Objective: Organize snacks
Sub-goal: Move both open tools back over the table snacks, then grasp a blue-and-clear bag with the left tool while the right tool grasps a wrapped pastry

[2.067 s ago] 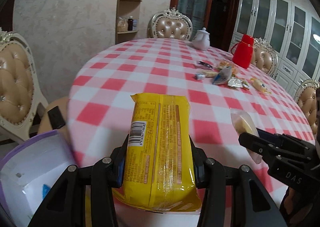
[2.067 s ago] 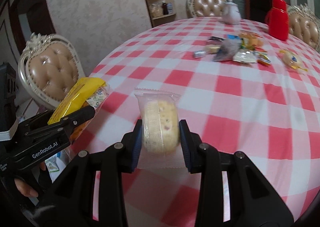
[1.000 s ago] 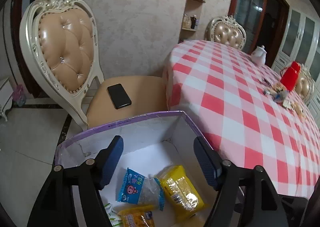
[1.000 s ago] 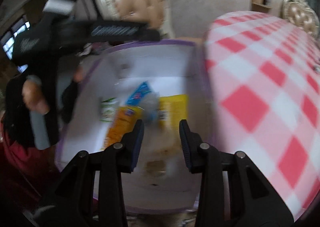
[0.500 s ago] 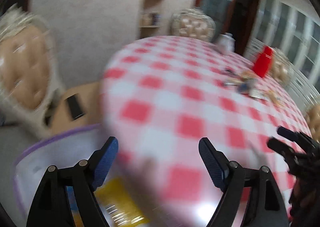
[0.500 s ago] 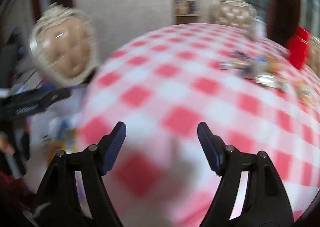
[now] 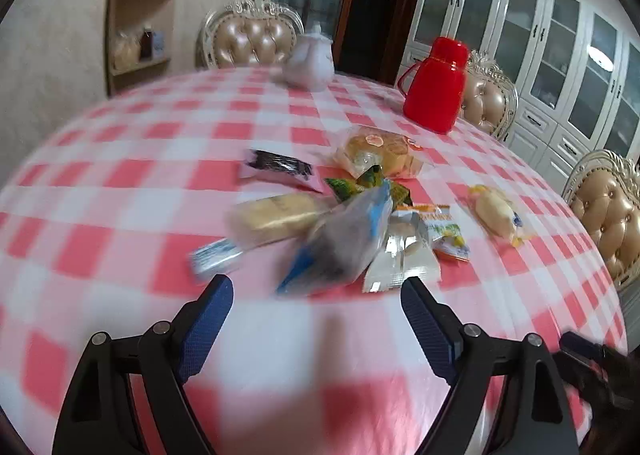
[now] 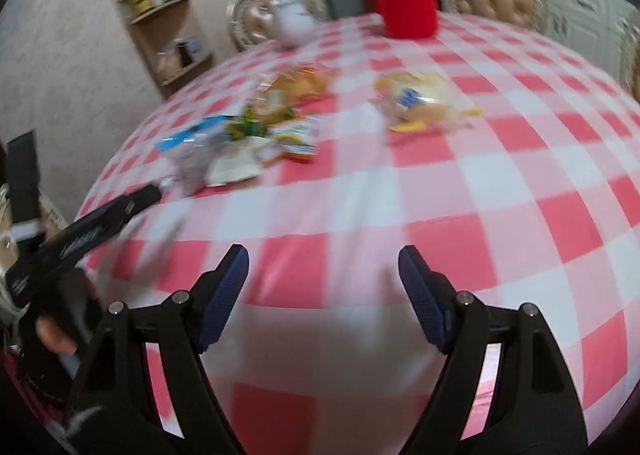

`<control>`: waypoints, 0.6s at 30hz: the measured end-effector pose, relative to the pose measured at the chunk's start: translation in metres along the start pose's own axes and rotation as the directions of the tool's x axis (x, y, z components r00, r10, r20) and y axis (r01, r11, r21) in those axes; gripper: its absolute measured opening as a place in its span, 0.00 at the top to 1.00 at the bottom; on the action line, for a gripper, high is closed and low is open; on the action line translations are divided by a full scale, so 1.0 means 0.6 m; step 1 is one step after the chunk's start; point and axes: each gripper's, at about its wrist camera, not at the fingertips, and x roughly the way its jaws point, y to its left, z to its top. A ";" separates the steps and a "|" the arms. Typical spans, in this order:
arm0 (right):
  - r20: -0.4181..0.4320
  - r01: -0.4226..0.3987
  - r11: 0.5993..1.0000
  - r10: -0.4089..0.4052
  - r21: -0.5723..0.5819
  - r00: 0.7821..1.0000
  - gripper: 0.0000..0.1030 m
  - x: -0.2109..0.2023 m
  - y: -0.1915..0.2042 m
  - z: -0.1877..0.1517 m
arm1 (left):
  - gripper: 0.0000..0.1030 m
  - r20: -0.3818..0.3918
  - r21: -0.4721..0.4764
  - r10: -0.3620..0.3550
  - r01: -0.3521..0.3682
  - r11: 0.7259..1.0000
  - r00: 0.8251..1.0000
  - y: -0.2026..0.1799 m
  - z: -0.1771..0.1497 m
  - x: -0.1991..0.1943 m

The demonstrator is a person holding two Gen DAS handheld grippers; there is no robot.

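A heap of wrapped snacks lies on the red-and-white checked table (image 7: 120, 175). It includes a blue-edged clear bag (image 7: 344, 239), a yellow cake bar (image 7: 276, 215), a dark packet (image 7: 280, 169), a round bun pack (image 7: 380, 151) and a white sachet (image 7: 400, 259). A separate bread pack (image 7: 496, 215) lies to the right, and shows in the right wrist view (image 8: 424, 95). My left gripper (image 7: 316, 315) is open and empty just short of the heap. My right gripper (image 8: 324, 283) is open and empty over bare cloth.
A red jug (image 7: 436, 87) and a white teapot (image 7: 312, 59) stand at the table's far side. Padded chairs (image 7: 608, 215) ring the table. The left gripper's body (image 8: 80, 235) crosses the left of the right wrist view.
Both grippers have let go of their snacks into the box beside the table, opened wide, and swung back over the table toward the heap.
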 end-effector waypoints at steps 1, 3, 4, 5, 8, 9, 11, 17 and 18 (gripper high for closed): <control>0.003 -0.003 1.000 0.003 0.010 1.000 0.23 0.002 -0.002 0.002 | 0.17 -0.005 -0.018 -0.014 0.014 1.000 1.000 -0.001 0.008 0.013; -0.003 -0.019 1.000 0.019 0.004 1.000 0.23 0.003 0.003 0.000 | 0.17 0.018 -0.051 -0.013 0.014 0.999 1.000 0.000 0.026 0.033; -0.006 -0.023 1.000 0.023 -0.008 1.000 0.23 0.004 0.008 -0.001 | 0.19 0.014 -0.050 -0.015 0.015 0.999 1.000 0.000 0.032 0.041; -0.007 -0.030 0.999 0.030 -0.026 1.000 0.23 0.005 0.013 -0.004 | 0.24 -0.009 -0.043 -0.018 0.017 0.999 1.000 -0.001 0.037 0.052; -0.020 -0.039 0.997 0.038 -0.067 0.999 0.23 0.016 0.031 -0.013 | 0.38 -0.051 -0.055 -0.088 0.085 0.995 0.995 0.007 0.038 0.066; -0.028 -0.039 0.996 0.037 -0.079 0.999 0.23 0.021 0.034 -0.014 | 0.41 -0.059 -0.023 -0.085 0.084 0.996 0.995 0.005 0.035 0.063; -0.028 -0.027 0.995 0.024 -0.100 0.999 0.23 0.028 0.039 -0.015 | 0.47 -0.066 0.039 -0.063 0.066 0.997 0.996 -0.001 0.030 0.055; -0.041 -0.037 0.998 0.035 -0.045 0.999 0.23 0.057 0.045 0.004 | 0.59 -0.109 0.034 -0.017 0.021 0.999 0.994 0.022 0.032 0.037; -0.046 -0.060 0.998 0.059 -0.026 0.997 0.23 0.066 0.051 0.011 | 0.59 -0.116 0.020 -0.021 0.023 1.000 0.993 0.030 0.033 0.036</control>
